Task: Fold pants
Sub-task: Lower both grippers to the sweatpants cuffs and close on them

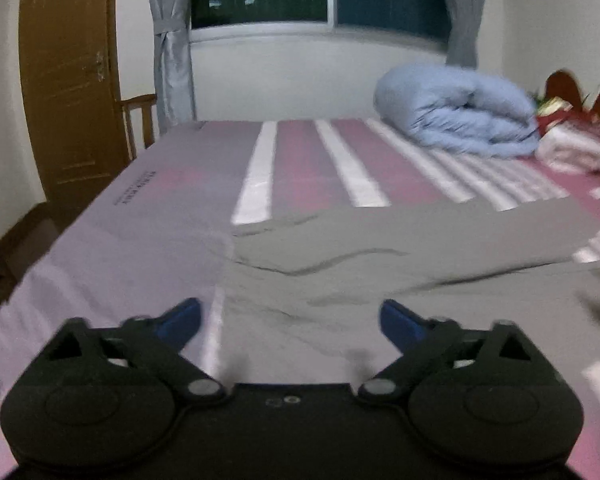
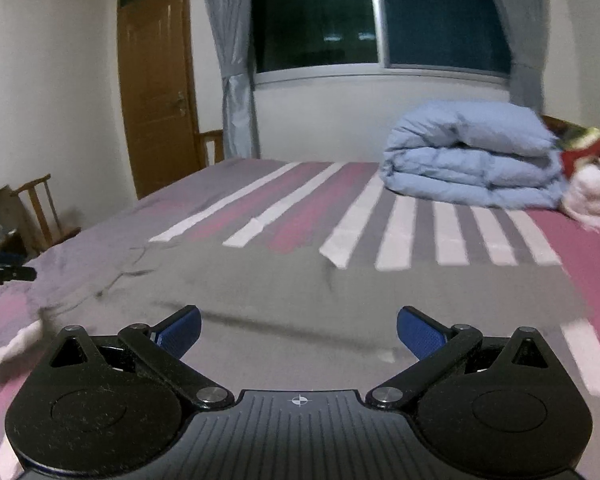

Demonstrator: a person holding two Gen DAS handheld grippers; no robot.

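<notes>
Grey pants (image 1: 380, 248) lie spread on the striped bed (image 1: 140, 208), just ahead of the left gripper (image 1: 290, 316) and right gripper (image 2: 299, 326), both spread wide, gripping nothing.

A folded light-blue duvet (image 2: 472, 152) is lying at the far right of the striped bed (image 2: 340, 200), touching a white and red bundle (image 2: 592, 196). Grey curtains (image 2: 232, 60) are hanging beside a dark window (image 2: 380, 16), a brown door (image 2: 156, 80) standing left.

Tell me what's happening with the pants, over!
Left tongs open, holding nothing. Right tongs open, holding nothing. Grey pants spread on striped bed, wrinkled. Blue duvet far back, not in the way.
</notes>
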